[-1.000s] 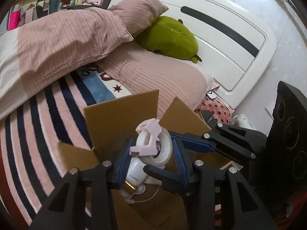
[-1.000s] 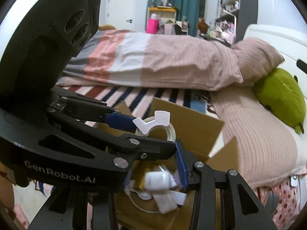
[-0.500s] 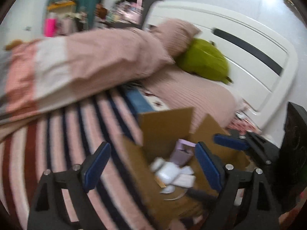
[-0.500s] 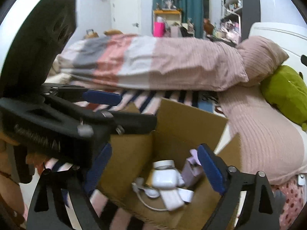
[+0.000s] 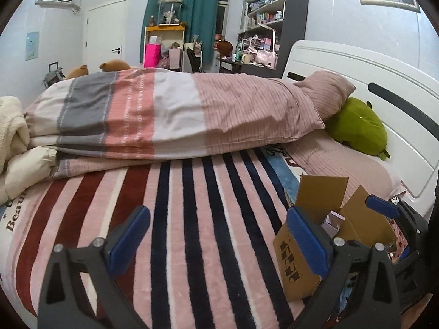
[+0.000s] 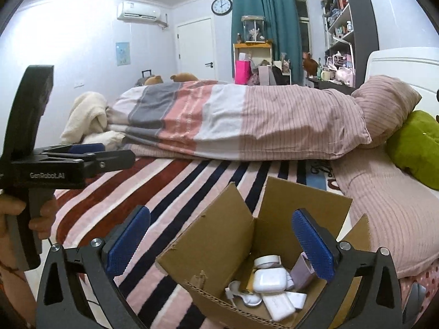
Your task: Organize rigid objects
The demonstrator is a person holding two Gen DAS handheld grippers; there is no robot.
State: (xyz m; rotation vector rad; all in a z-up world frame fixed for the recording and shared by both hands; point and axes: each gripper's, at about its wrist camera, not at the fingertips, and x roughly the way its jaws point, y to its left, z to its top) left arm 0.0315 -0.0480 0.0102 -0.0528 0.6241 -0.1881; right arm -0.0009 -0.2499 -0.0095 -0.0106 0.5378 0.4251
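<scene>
Right wrist view looks down into the box [image 6: 247, 249], an open cardboard carton standing on the bed [image 6: 175, 189] near its headboard-side corner, flaps up. At its bottom lie a white case [image 6: 270, 281], a tape roll [image 6: 266, 261] behind it, a lilac item [image 6: 300, 270] leaning against the right wall, flat white chargers [image 6: 279, 305] and a white cord [image 6: 237, 296]. The right tool [image 6: 219, 242] hangs over the box with its blue pads spread wide; its jaws have just been opening and nothing is between them but the box's rim below. At the left edge of the same view the left tool [image 6: 90, 155] is seen from the side, gripped by a hand [image 6: 16, 213], out over the striped blanket and apart from the box. Left wrist view shows the left tool [image 5: 219, 235] released too, its jaws having just been opening, empty, pointing across the blanket [image 5: 192, 219]; the box [image 5: 310, 246] sits just past its right pad, with the lilac item [image 5: 332, 223] showing above the rim and one pad of the right tool [image 5: 382, 210] beyond it. Behind lie a folded duvet [image 5: 170, 118], a pillow [image 5: 326, 93] and a green plush [image 5: 359, 126] against the headboard [image 5: 356, 65].
</scene>
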